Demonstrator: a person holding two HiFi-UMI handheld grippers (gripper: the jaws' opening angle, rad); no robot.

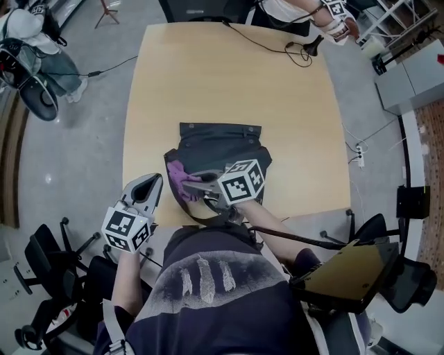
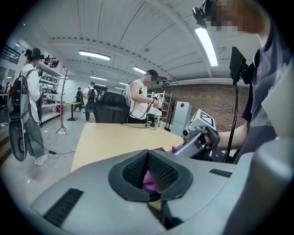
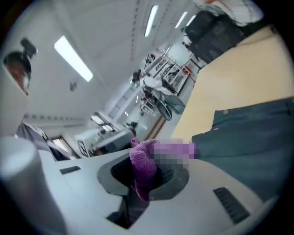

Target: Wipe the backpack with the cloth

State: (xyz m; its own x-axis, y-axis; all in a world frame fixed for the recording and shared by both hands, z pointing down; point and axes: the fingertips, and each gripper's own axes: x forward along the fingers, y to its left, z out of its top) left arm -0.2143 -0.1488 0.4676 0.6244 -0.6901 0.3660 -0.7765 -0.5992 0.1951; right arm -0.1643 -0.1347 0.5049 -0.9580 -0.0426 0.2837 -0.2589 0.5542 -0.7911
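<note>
A dark backpack [image 1: 222,145] lies flat on the wooden table [image 1: 277,104], near its front edge. My right gripper [image 1: 198,186] reaches left over the backpack's near-left corner and is shut on a purple cloth [image 1: 177,177]. In the right gripper view the cloth [image 3: 141,160] bunches between the jaws of the right gripper [image 3: 142,170], with the backpack [image 3: 248,133] just beyond. My left gripper [image 1: 149,186] hovers at the table's front-left corner, left of the backpack, jaws together and holding nothing. The left gripper [image 2: 149,158] faces the purple cloth [image 2: 176,149].
A black cable and a small black device [image 1: 305,48] lie at the table's far right. A person [image 1: 326,14] stands at the far end, another person [image 2: 30,92] to the left. Office chairs [image 1: 48,256] stand at the near left, a monitor arm [image 1: 347,270] at my right.
</note>
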